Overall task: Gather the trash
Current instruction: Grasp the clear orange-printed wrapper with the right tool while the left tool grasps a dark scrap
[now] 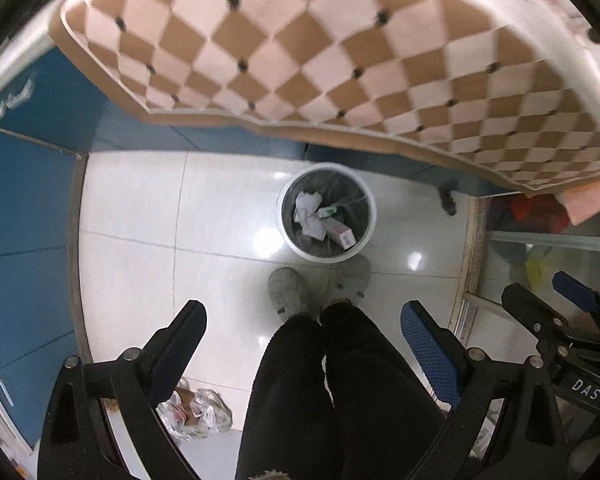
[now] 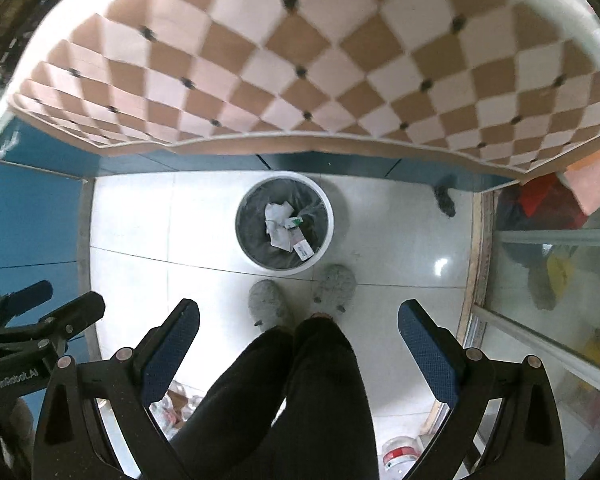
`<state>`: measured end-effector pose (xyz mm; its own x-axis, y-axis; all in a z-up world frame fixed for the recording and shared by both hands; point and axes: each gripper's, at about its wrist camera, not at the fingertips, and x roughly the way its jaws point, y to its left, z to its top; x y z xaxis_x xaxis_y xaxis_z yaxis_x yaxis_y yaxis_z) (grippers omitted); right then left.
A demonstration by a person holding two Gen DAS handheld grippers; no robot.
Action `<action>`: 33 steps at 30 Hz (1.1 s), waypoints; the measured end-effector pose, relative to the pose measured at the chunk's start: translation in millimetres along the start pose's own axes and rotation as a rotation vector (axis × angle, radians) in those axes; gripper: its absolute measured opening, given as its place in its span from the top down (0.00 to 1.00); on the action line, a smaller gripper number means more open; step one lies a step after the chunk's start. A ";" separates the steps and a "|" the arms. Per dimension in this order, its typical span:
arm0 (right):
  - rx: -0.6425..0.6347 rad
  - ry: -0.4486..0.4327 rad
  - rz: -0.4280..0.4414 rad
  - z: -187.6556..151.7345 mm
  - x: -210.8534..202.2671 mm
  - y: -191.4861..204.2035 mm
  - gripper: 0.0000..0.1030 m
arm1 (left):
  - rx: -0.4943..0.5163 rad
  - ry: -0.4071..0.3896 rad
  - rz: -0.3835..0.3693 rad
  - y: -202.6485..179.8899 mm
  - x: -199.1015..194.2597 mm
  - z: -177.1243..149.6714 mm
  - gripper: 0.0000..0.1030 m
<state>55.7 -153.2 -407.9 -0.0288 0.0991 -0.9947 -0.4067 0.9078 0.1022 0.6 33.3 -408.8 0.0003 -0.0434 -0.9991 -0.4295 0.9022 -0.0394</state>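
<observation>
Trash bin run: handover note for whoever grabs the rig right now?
Left gripper: open, holding nothing, aimed down at the floor.
Right gripper: open, holding nothing, alongside the left one.
White trash bin with a dark liner stands on the tiled floor just ahead of the person's slippers, below the edge of the checkered tablecloth.
Done: crumpled paper and a small carton are already in the bin.
Left: crumpled plastic wrappers lie on the floor behind the left leg; whether they are part of the job I cannot tell. The tabletop is blurred, so check it.
</observation>
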 end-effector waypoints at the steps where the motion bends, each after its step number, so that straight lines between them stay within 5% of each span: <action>1: -0.001 -0.008 0.008 -1.7 -15.2 0.6 0.02 | 0.007 -0.016 -0.004 -0.8 -12.7 -0.9 0.03; 10: -0.007 -0.082 0.062 -9.8 -106.1 12.6 0.02 | 0.022 -0.173 -0.020 0.8 -96.6 0.8 0.04; 16: 0.073 -0.193 0.149 9.6 -155.6 -4.8 0.02 | 0.030 -0.313 0.053 -18.2 -136.7 37.7 0.03; 23: 0.230 -0.301 0.163 82.4 -192.5 -83.9 0.02 | 0.012 -0.417 0.157 -55.9 -155.0 132.8 0.02; 33: 0.362 -0.268 -0.014 249.5 -143.9 -239.2 0.02 | -0.022 -0.280 0.115 -148.2 -104.1 277.6 0.02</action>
<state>385.0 -282.9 -285.7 0.2314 0.1449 -0.9620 -0.0587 0.9891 0.1348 315.0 23.2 -304.1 0.1985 0.1811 -0.9632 -0.4602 0.8849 0.0715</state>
